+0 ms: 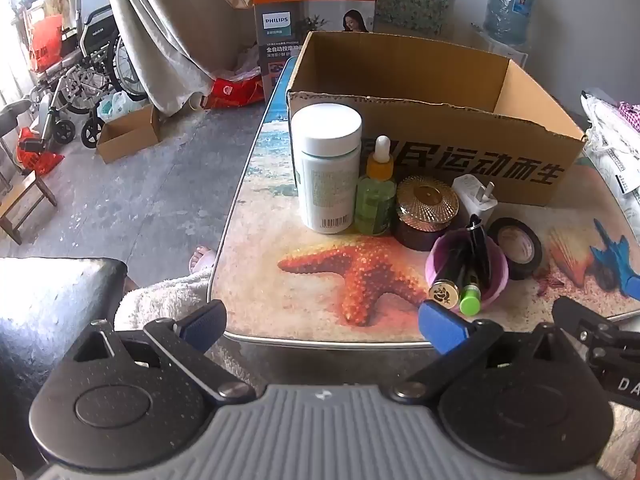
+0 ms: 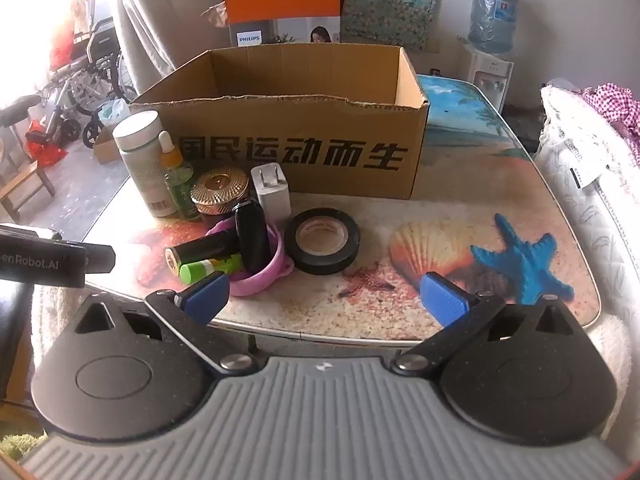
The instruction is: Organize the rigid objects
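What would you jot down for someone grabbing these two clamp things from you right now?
Left gripper: open, empty, at the table's near edge.
Right gripper: open, empty, likewise.
Things: white bottle, dropper bottle, gold-lidded jar, charger, pink bowl holding small tubes, tape roll, all on the table before the box.
Done: nothing visibly in the box.
Left: probably box everything.

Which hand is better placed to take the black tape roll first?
Probably right: the tape roll lies nearly centred ahead of the right gripper, jaws open. The left gripper faces the bottles.
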{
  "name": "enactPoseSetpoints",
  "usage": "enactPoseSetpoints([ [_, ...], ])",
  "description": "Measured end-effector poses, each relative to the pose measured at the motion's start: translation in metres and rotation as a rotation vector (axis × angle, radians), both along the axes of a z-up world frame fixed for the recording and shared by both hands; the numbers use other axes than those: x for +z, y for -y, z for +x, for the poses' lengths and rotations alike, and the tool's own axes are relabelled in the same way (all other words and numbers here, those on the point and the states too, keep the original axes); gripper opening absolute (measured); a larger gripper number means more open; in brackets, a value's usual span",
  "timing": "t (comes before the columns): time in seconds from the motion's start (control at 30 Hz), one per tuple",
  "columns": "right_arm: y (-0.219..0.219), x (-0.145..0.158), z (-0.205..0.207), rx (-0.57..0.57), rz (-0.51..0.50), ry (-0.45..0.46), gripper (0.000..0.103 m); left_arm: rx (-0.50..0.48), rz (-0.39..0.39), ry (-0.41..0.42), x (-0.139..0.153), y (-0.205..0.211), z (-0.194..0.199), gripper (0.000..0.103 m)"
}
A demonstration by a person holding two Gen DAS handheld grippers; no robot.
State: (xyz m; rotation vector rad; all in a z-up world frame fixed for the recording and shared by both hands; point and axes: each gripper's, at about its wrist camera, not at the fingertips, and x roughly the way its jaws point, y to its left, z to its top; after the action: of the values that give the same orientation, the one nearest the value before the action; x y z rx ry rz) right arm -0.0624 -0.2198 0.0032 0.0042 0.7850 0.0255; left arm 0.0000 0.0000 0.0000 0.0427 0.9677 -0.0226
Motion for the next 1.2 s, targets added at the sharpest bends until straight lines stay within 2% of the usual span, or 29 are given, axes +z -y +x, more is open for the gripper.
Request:
enactPoseSetpoints([
  [0.3,0.004,0.001,0.004,0.006,0.026,-0.012,0.102,-0.008,0.002,-0.013,-0.001,-0.004,0.009,0.103],
  [0.37,0.001,0.001,0.005,0.003,0.017,-0.017,0.102,-0.017,0.01,0.006,0.0,0.001,0.003,0.103],
  [1.2,-0.001,-0.003,0.009,0.008,0.027,-0.041,0.102,-0.012,0.021,-0.018,-0.004,0.001,0.003,0.103],
])
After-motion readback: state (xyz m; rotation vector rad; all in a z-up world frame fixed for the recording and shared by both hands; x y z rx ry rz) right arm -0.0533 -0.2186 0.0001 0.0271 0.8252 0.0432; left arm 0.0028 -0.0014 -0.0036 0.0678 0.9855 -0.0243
